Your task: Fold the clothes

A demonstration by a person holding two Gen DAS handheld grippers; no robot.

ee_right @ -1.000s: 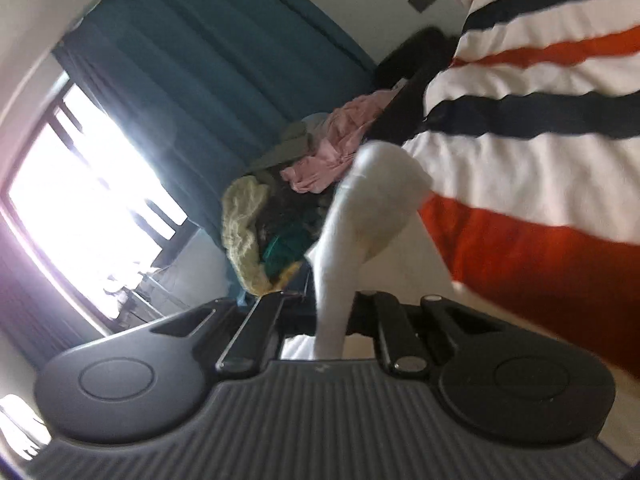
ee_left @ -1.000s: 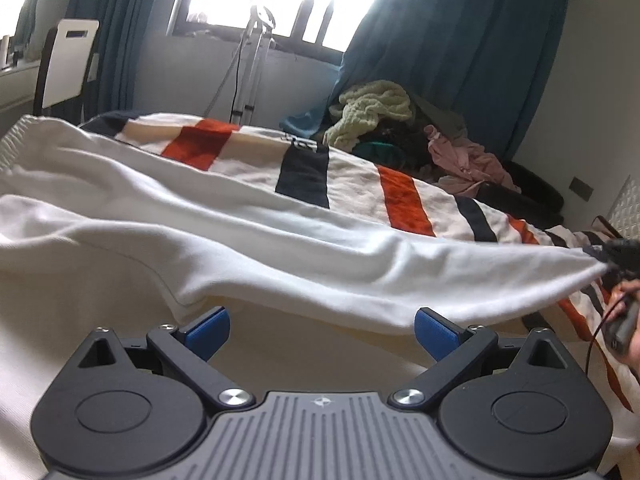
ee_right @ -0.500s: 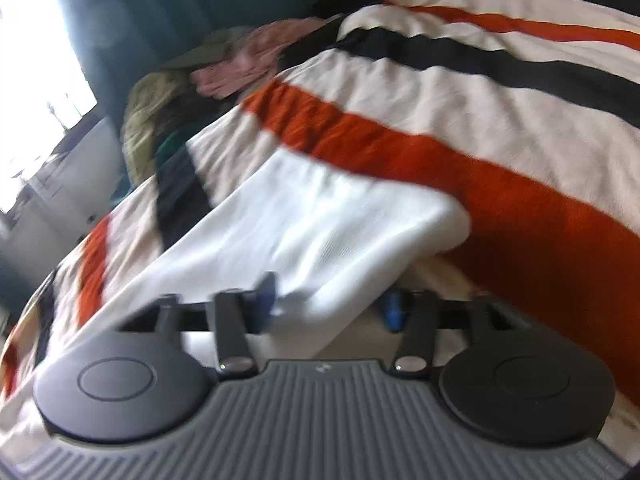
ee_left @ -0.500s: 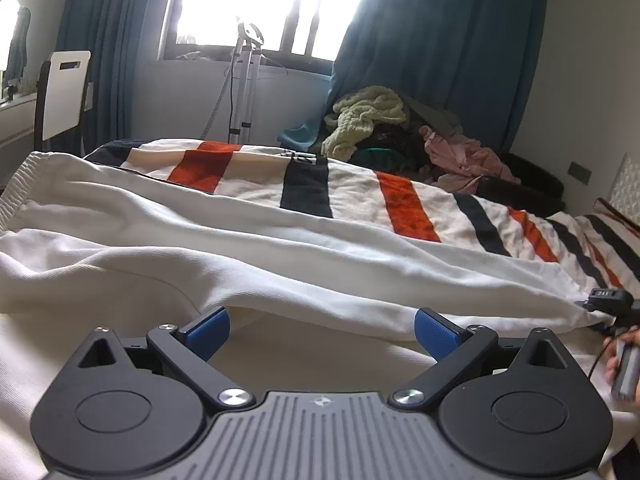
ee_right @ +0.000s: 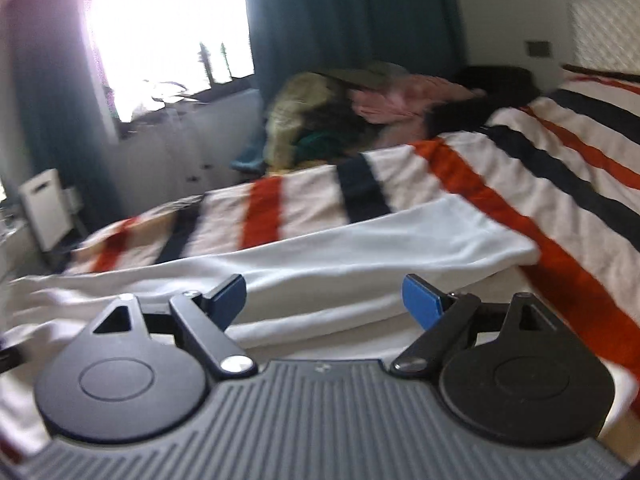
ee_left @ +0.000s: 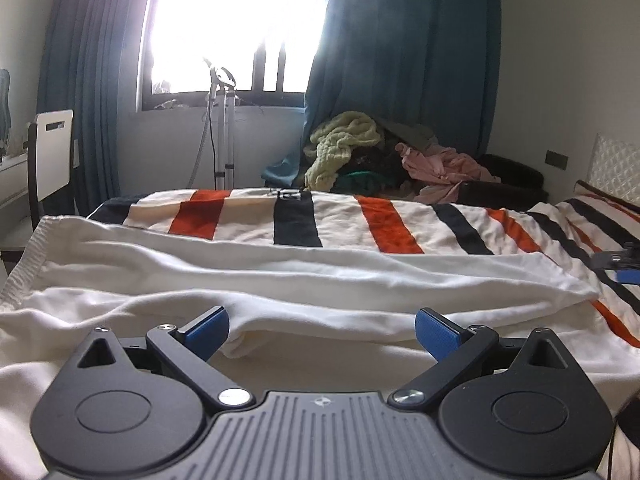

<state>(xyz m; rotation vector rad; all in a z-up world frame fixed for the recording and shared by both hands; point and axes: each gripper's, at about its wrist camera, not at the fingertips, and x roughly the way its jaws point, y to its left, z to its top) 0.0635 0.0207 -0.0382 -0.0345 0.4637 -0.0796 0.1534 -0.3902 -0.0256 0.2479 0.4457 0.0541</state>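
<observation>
Bright window [ee_left: 236, 28], teal curtains [ee_left: 400, 60] (drawn aside), striped bedspread [ee_left: 384, 224]

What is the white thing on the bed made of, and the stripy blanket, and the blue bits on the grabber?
White garment: soft matte knit, probably cotton; it drapes in smooth folds, with a gathered elastic-looking edge.
Stripy blanket: thicker, slightly fuzzy woven or fleecy cloth, no shine.
Blue pads on the left gripper: likely rubber or soft plastic; a fine grippy texture shows.
</observation>
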